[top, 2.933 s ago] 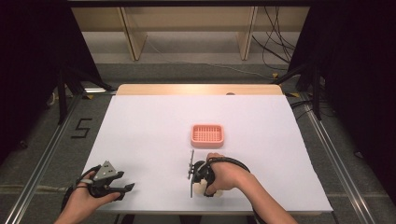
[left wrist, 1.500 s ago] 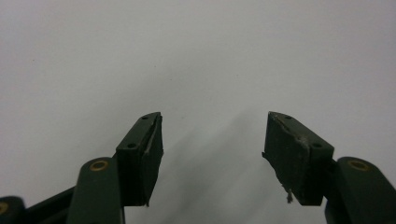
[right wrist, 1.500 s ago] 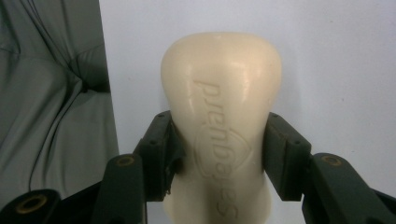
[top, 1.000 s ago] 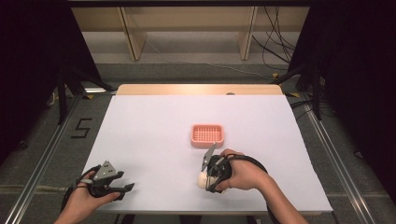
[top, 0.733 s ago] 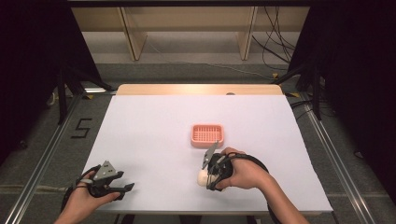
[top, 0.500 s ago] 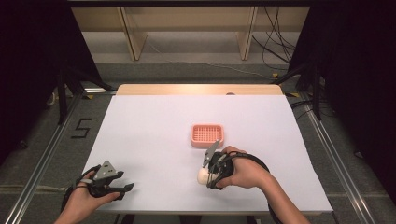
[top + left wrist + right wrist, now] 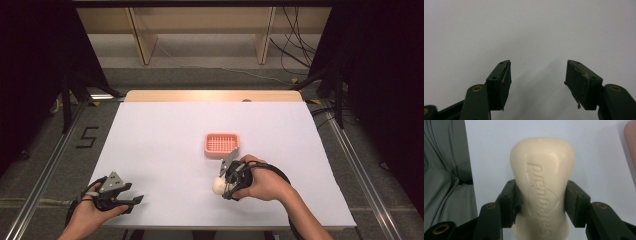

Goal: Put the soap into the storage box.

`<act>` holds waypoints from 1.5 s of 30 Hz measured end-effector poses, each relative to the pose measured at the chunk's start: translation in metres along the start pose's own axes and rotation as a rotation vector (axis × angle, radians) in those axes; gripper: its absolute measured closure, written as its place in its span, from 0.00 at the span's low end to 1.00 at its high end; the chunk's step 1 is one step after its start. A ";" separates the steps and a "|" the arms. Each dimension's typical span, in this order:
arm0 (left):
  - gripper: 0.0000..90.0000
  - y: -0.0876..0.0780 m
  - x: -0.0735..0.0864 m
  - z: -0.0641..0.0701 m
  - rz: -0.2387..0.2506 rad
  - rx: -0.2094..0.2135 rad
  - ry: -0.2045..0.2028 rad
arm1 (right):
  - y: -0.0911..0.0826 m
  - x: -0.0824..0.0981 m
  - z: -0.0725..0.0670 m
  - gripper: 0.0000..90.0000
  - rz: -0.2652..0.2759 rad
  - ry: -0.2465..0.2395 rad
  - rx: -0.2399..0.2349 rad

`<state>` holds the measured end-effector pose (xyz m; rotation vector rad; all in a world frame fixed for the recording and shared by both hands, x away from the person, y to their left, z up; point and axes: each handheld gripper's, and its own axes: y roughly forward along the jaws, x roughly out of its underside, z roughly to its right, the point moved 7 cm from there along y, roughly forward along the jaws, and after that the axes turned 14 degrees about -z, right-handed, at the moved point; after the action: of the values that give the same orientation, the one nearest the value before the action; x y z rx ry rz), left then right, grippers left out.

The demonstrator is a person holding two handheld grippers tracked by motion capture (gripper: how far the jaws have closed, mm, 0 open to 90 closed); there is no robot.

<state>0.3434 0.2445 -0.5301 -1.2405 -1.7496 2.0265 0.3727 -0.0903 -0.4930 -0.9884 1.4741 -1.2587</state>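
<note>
cream-coloured and waxy, the soap bar (image 7: 542,187) sits pinched at its narrow waist between the two pads of your right gripper (image 7: 226,181), low and right of centre in the high view, so the curved sides cannot slip out. its embossed lettering faces the camera, and the pink soap dish (image 7: 221,144) waits just above it on the white table (image 7: 160,135). your left gripper (image 7: 537,85), at lower left, rests with jaws spread on nothing.
</note>
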 end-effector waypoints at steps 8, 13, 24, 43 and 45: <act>0.41 -0.001 0.000 -0.001 0.006 -0.002 -0.004 | -0.002 0.002 0.004 0.56 0.004 0.001 0.010; 0.41 -0.001 0.001 -0.002 0.000 -0.006 0.001 | -0.003 0.002 0.005 0.56 0.023 0.021 0.011; 0.41 0.001 -0.003 0.000 0.042 -0.003 -0.047 | -0.005 0.003 0.012 0.56 0.038 0.020 0.026; 0.41 0.000 -0.003 0.000 0.050 -0.001 -0.049 | -0.012 0.004 0.020 0.56 0.072 0.074 0.065; 0.41 -0.002 0.001 -0.003 0.002 -0.010 0.005 | -0.012 0.004 0.021 0.56 0.073 0.071 0.067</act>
<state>0.3443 0.2478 -0.5285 -1.2498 -1.7596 2.0169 0.3926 -0.1009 -0.4827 -0.8461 1.4994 -1.2931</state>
